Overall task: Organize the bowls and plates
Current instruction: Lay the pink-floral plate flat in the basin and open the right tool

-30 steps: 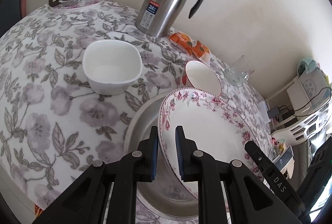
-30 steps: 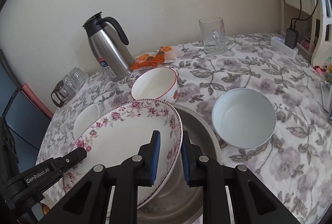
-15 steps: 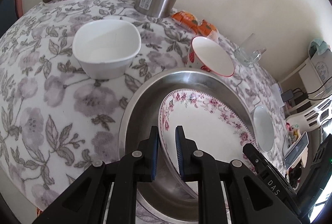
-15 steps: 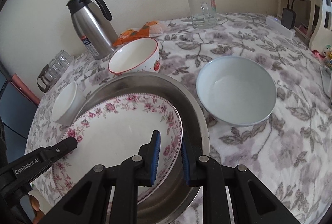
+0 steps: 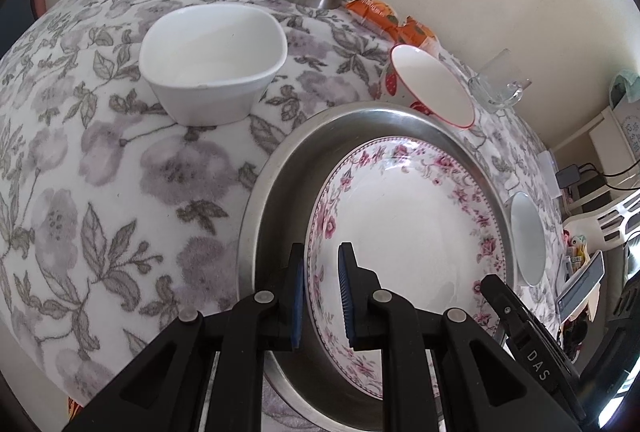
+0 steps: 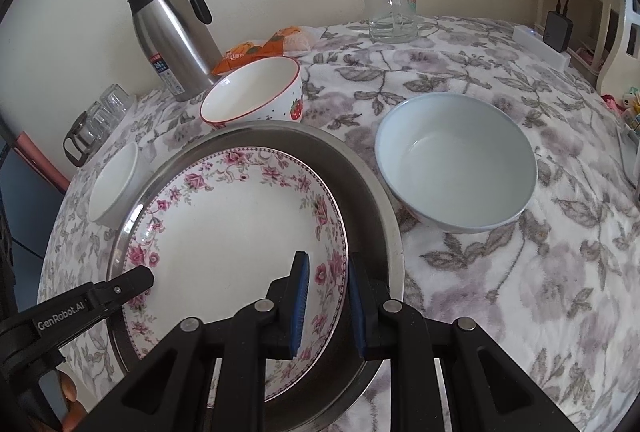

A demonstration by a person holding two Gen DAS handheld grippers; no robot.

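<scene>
Both tongs are clamped on the floral plate (image 5: pixel 404 232): left tongs (image 5: pixel 322 296) on its left rim, right tongs (image 6: pixel 328 302) on its right. The plate sits inside the steel basin (image 6: pixel 372 200), mid-worktop.

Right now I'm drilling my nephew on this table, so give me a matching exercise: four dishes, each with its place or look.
1. floral plate
2. strawberry bowl
3. pale blue bowl
4. square white bowl

a. right of the steel basin
b. in the basin, rim gripped by both grippers
c. red rim, in front of the flask
d. left of the basin

Pairs: 1-b, 2-c, 3-a, 4-d
</scene>
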